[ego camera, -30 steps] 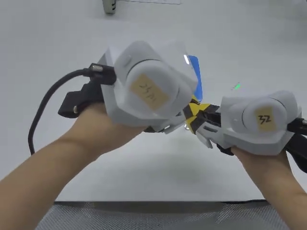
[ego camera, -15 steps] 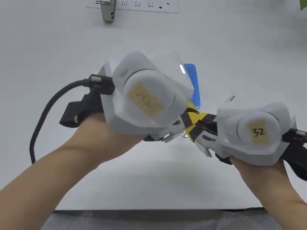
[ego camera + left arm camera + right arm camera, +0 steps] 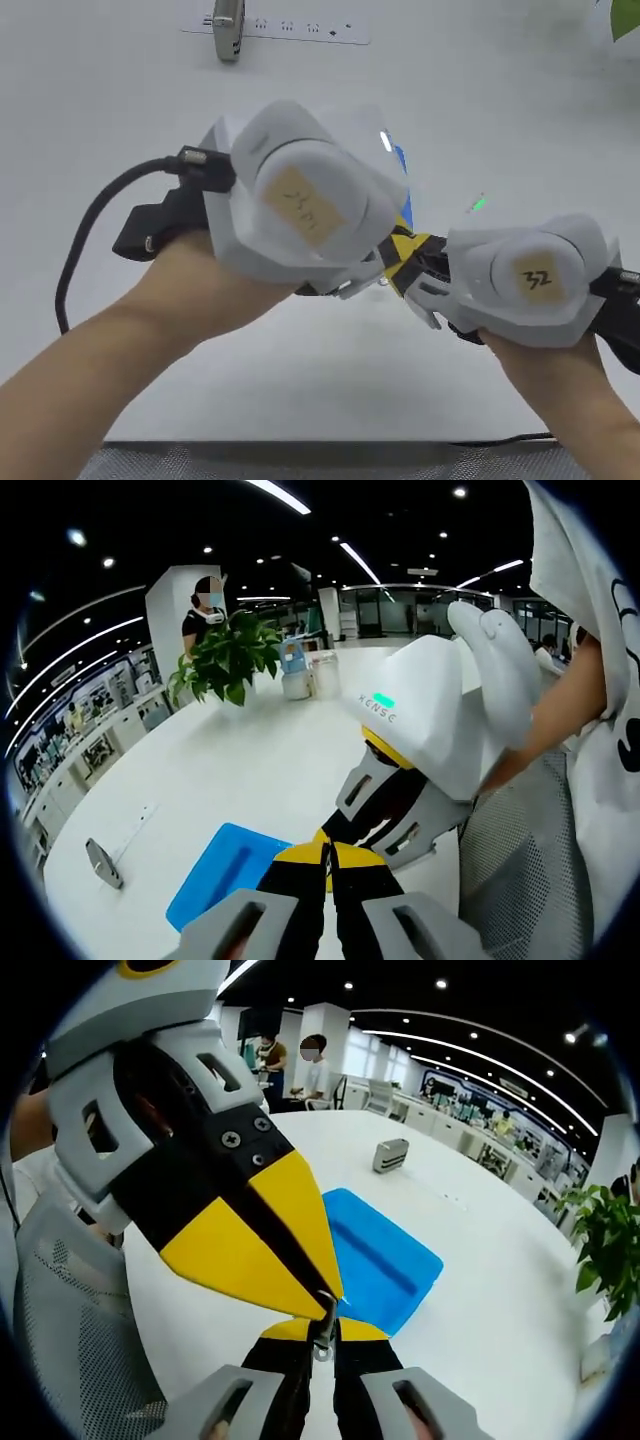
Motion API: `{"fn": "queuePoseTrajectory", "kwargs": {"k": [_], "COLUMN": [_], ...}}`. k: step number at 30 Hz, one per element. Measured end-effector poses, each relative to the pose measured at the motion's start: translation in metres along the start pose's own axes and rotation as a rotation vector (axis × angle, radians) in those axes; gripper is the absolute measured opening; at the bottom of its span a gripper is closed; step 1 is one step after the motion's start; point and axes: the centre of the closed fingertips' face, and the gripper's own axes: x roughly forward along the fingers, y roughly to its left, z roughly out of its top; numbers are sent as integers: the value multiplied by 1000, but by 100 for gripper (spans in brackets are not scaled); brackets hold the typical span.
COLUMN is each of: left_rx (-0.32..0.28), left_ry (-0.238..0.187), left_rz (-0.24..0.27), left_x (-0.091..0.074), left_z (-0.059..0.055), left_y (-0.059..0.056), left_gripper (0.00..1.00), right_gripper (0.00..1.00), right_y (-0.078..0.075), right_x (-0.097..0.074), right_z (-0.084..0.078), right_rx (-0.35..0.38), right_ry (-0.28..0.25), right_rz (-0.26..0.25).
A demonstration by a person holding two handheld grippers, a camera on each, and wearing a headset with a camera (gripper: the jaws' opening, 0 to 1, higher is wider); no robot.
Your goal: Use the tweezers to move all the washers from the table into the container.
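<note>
The blue container [image 3: 402, 168] lies on the white table, mostly hidden behind my left gripper [image 3: 392, 252]. It also appears as a shallow blue tray [image 3: 225, 872] [image 3: 382, 1250]. My right gripper [image 3: 412, 262] meets the left one tip to tip over the table. The right gripper [image 3: 322, 1332] is shut on a thin metal piece [image 3: 323, 1338], which looks like the tweezers. The left gripper [image 3: 327, 858] has its yellow tips pressed together, and they touch that same piece. I see no washers.
A metal block [image 3: 228, 20] and a power strip [image 3: 300, 27] lie at the table's far edge. A black cable [image 3: 88, 232] hangs from the left gripper. A potted plant [image 3: 230, 655] stands far off. A mesh chair edge [image 3: 300, 462] is nearest me.
The view has shifted slightly. Both grippers stay tip to tip in nearly the same place.
</note>
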Motion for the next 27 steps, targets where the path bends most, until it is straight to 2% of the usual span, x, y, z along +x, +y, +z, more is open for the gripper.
{"fn": "queuePoseTrajectory", "kwargs": {"k": [3,7,11,14,19,27], "left_rx": [-6,19,37,50,57,22], "left_ry": [-16,-30,-47,-57,-46,-14], "left_rz": [19,43,72,92,109,113], "left_x": [-9,-18,-26,-25,-19,-3], "left_z": [10,21,30,33,28,5], "left_y": [7,15,25,33,47,62], "left_gripper": [0,0,0,0,0,0], "right_gripper": [3,3,3,3,3,3], "right_y": [-3,-7,-14,-19,-28,-31], "right_x": [-5,-8,-9,-5,8,34], "right_z": [14,33,49,57,59,46], "right_rx": [-2,-15,-29,-42,-39,-20], "right_ry": [-27,-62,-90,-101,-103,-70], "right_rz": [-1,-6,-19,-28,-35,-12]}}
